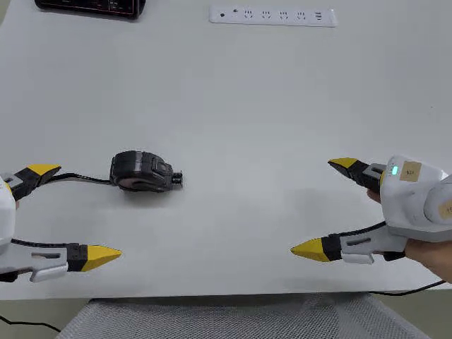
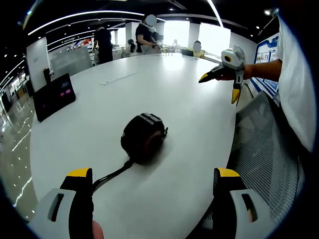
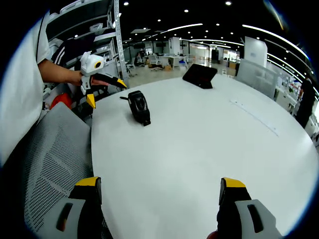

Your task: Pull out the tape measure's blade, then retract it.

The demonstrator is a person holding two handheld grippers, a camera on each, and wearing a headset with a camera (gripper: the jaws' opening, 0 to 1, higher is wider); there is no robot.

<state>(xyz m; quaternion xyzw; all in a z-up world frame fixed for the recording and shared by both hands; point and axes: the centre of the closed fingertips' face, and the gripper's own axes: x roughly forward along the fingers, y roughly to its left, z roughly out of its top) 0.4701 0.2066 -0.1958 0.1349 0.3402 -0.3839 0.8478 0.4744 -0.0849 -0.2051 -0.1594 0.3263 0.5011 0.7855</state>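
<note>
Tape measure point(image 1: 145, 171): black case, lying on the white counter point(image 1: 247, 106), left of centre and at mid-depth. The blade's end hook sits at the case mouth, on the case's right side. A black wrist cord point(image 1: 85, 179) trails from the case to the left, toward the far jaw of the left gripper point(image 1: 74, 212). I cannot tell whether the cord touches that jaw.

Left gripper: at the near left, jaws spread wide, yellow tips pointing right. It is holding nothing. The tape measure lies just right of its far jaw and is not between the jaws. In the left gripper view the case point(image 2: 143, 137) lies ahead of the open jaws and apart from them.

Right gripper point(image 1: 323, 206): at the near right, jaws spread wide, tips pointing left. It is holding nothing and is well apart from the tape measure. In the right gripper view the case point(image 3: 139, 106) lies far ahead, near the left gripper point(image 3: 106, 93).

Also noted: a white power strip point(image 1: 273, 15) at the far edge of the counter, a dark device point(image 1: 90, 6) at the far left, and a grey mesh chair point(image 1: 233, 318) at the near edge.
</note>
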